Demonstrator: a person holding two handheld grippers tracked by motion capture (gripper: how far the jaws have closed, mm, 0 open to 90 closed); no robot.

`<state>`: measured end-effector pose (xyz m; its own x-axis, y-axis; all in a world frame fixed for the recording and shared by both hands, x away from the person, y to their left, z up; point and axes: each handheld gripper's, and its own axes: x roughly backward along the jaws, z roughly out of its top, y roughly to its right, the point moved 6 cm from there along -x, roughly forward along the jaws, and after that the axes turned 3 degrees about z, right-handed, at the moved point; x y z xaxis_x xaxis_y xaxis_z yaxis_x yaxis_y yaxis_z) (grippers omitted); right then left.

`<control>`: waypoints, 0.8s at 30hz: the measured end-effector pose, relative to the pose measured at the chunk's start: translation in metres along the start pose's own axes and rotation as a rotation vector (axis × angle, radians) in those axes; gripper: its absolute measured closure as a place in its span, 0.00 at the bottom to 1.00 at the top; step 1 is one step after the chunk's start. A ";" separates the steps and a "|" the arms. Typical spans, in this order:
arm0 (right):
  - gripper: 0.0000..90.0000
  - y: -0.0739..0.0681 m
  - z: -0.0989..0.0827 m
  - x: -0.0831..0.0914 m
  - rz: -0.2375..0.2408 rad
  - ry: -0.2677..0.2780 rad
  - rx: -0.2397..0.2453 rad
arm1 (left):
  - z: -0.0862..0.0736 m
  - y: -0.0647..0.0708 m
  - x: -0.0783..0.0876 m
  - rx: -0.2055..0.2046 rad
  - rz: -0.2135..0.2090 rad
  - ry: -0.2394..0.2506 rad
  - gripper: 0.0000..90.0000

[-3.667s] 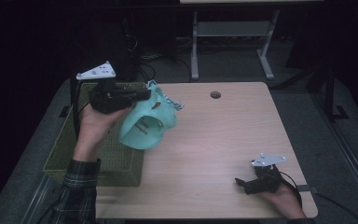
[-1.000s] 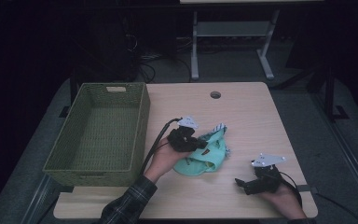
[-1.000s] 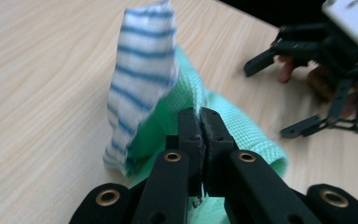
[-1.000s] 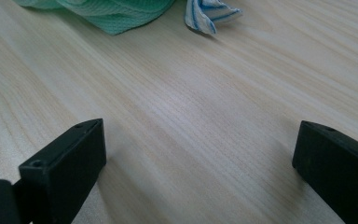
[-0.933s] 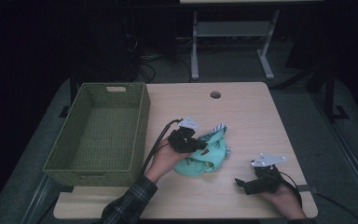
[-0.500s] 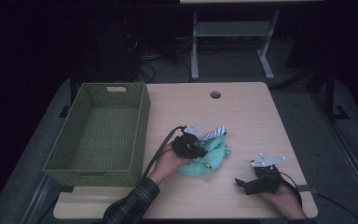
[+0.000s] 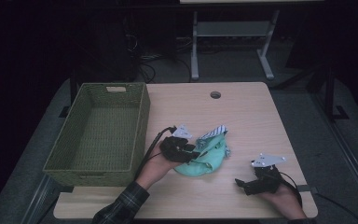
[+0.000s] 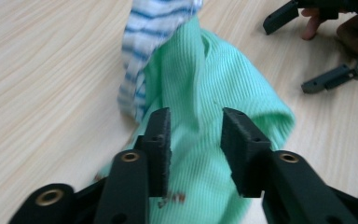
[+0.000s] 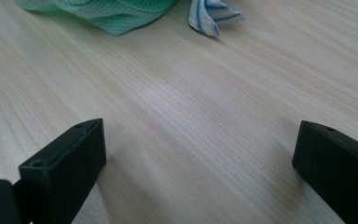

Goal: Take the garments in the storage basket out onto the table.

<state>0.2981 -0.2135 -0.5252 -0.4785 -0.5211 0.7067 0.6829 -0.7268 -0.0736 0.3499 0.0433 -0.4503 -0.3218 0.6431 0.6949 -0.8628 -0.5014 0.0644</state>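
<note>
The green cloth (image 7: 204,158) lies bunched on the table (image 7: 242,116), just right of the basket (image 7: 98,130) and roughly mid-table, with a blue-striped piece (image 7: 213,132) poking out at its far edge. The left gripper (image 7: 186,153) sits at the cloth's near-left side; its jaws have just been opening, and in the left gripper view the pads (image 8: 161,135) stand a little apart over the green fabric (image 8: 205,93) without pinching it, so the cloth looks released rather than held (a fold does run up between the jaws). That fits a drop-off: the garment appears set down in open space where both tools can get at it, probably for spreading or folding. The right gripper (image 7: 251,183) rests near the table's front right corner, well apart from the cloth, jaws spread wide and empty over bare wood (image 9: 191,116), seemingly parked out of the way until needed. The basket stands empty at the left edge.
</note>
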 end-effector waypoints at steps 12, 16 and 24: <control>0.03 -0.001 0.000 0.000 -0.004 -0.002 -0.012 | -0.041 0.006 0.001 0.049 -0.007 -0.087 0.99; 0.03 0.000 0.000 0.000 -0.001 0.001 -0.001 | -0.046 0.009 -0.007 0.015 0.008 -0.124 0.99; 0.24 -0.003 0.004 0.004 0.008 -0.012 0.006 | -0.054 0.011 -0.023 -0.005 0.006 -0.172 0.99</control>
<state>0.2965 -0.2122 -0.5190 -0.4667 -0.5215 0.7143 0.6897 -0.7202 -0.0752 0.3267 0.0542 -0.5046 -0.2558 0.5315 0.8075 -0.8633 -0.5015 0.0566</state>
